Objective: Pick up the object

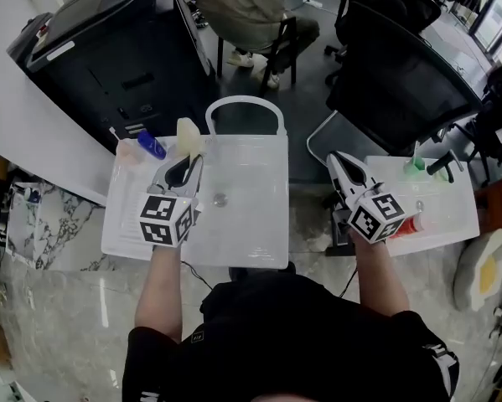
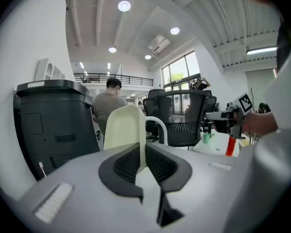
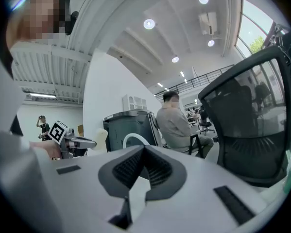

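Note:
A cream, flat rounded object [image 1: 188, 136] sticks up from the tips of my left gripper [image 1: 189, 159], which is shut on it above the back left corner of a clear plastic basket [image 1: 267, 153] with a white handle [image 1: 244, 101]. In the left gripper view the cream object [image 2: 126, 130] stands upright, pinched between the ribbed pads [image 2: 157, 165]. My right gripper [image 1: 333, 158] hovers right of the basket, over the gap before the right tray. In the right gripper view its jaws [image 3: 144, 150] are shut with nothing between them.
A blue bottle [image 1: 151, 146] lies on the white left tray [image 1: 121, 229]. The right tray [image 1: 452, 212] holds a green bottle [image 1: 414, 166] and a red item [image 1: 411, 224]. A dark bin [image 1: 108, 48], an office chair [image 1: 401, 74] and a seated person [image 1: 251, 11] are beyond the tables.

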A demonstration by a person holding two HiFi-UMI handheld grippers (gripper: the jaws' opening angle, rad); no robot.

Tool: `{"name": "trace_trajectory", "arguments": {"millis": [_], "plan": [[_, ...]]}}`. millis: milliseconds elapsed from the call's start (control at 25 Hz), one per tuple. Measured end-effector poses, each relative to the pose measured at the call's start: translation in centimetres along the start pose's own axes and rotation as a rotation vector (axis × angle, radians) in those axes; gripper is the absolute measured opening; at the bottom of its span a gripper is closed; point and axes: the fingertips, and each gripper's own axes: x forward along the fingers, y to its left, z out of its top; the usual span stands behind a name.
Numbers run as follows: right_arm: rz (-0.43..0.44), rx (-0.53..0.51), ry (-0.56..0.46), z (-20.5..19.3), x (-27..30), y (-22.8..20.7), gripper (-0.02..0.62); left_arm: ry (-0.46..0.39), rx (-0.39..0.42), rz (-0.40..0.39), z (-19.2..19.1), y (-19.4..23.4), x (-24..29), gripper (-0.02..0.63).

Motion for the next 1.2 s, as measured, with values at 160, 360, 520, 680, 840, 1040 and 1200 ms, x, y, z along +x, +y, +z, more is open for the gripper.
{"name": "trace_trajectory", "arguments": {"millis": [160, 360, 520, 680, 840, 1040, 1200], "plan": [[0.006, -0.028, -0.02, 1.2, 0.1, 0.6, 0.014, -0.051, -0.018, 0.016, 1.5, 1.2, -1.0, 0.041], [-0.004, -0.071, -0.035, 2.5, 0.0, 0.9, 0.012, -0.101, -0.037, 0.023, 2.9, 1.8, -2.0, 0.041], [-0.009, -0.092, -0.033, 2.4, 0.0, 1.2, 0.012, -0.116, -0.044, 0.025, 3.2, 1.8, -2.2, 0.041], [0.0, -0.091, -0.019, 1.8, 0.2, 1.5, 0.012, -0.115, -0.054, 0.022, 2.9, 1.8, -2.1, 0.041], [0.01, -0.091, -0.018, 1.7, 0.4, 1.7, 0.012, -0.107, -0.059, 0.017, 2.6, 1.7, -2.0, 0.04], [0.023, -0.092, -0.02, 1.7, 0.7, 1.9, 0.012, -0.098, -0.059, 0.014, 2.4, 1.5, -1.9, 0.04], [0.033, -0.094, -0.018, 1.7, 1.1, 2.2, 0.012, -0.094, -0.059, 0.009, 2.2, 1.4, -2.0, 0.04]]}}
